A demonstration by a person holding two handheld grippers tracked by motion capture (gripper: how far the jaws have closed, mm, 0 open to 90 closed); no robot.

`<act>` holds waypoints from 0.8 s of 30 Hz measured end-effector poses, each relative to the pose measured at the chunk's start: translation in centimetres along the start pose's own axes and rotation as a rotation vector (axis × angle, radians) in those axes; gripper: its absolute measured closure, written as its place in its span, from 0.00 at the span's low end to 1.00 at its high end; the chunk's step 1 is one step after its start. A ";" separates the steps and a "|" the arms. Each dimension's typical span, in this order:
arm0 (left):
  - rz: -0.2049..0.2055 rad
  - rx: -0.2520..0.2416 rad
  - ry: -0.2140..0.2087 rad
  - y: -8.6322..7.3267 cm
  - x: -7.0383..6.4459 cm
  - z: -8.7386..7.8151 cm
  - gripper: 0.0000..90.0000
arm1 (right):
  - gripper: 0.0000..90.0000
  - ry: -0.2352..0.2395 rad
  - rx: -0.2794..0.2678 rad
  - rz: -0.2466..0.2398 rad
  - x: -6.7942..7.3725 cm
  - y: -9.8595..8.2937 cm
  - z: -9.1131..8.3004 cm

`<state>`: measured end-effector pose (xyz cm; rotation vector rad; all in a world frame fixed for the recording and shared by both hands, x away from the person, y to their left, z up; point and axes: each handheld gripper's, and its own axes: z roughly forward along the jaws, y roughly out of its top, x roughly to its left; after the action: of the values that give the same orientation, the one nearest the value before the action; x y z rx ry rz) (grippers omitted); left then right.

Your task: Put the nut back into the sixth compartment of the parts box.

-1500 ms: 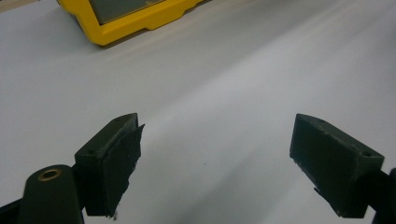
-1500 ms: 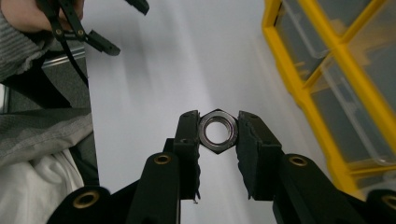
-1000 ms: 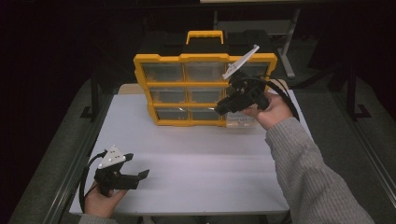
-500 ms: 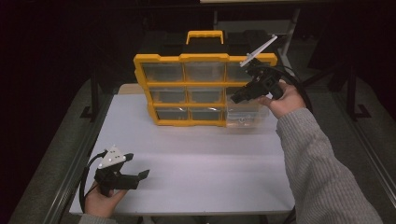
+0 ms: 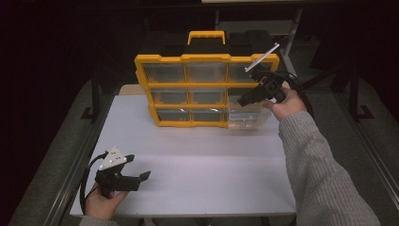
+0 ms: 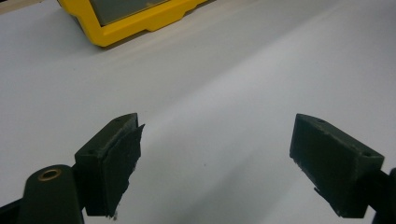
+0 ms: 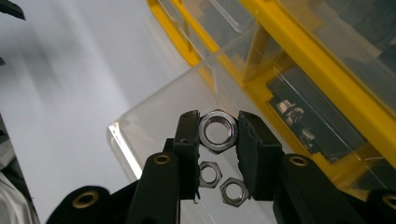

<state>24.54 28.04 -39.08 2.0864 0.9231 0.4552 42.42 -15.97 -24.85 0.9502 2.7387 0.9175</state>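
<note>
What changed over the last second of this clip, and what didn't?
The right tongs rose from the pulled-out clear drawer at the yellow organizer's lower right and shifted right and up. They are shut on a large hex nut, with two smaller nuts below in the drawer. The left tongs stayed open near the white table's front left; organizer and drawer unmoved.

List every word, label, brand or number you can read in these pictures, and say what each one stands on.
No readable text anywhere.
Yellow plastic organiser case: no label or brand visible.
Steel hex nut clamped in the right hand-held gripper: no marking legible.
Left hand-held gripper, open over the white table: bare jaws, no print.
</note>
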 end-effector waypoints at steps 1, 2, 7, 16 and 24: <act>0.000 0.001 -0.001 0.0 0.0 0.0 0.18 | 0.76 0.000 0.002 0.004 0.0 -0.1 0.2; 0.001 0.002 -0.001 0.0 0.0 0.0 0.18 | 0.76 -0.002 0.002 0.002 -0.1 -0.1 0.3; 0.003 -0.002 0.000 0.0 0.0 0.0 0.18 | 0.76 0.000 0.012 0.000 -0.3 -0.3 1.1; -0.007 -0.009 0.000 0.0 0.0 0.0 0.18 | 0.73 0.010 0.013 0.007 -0.5 -0.6 1.7; 0.002 -0.003 0.001 0.0 0.0 -0.1 0.18 | 0.70 0.006 -0.016 0.007 0.0 -0.8 0.6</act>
<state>24.52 28.06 -39.04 2.0853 0.9205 0.4588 42.20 -16.14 -25.80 0.9560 2.7313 0.9431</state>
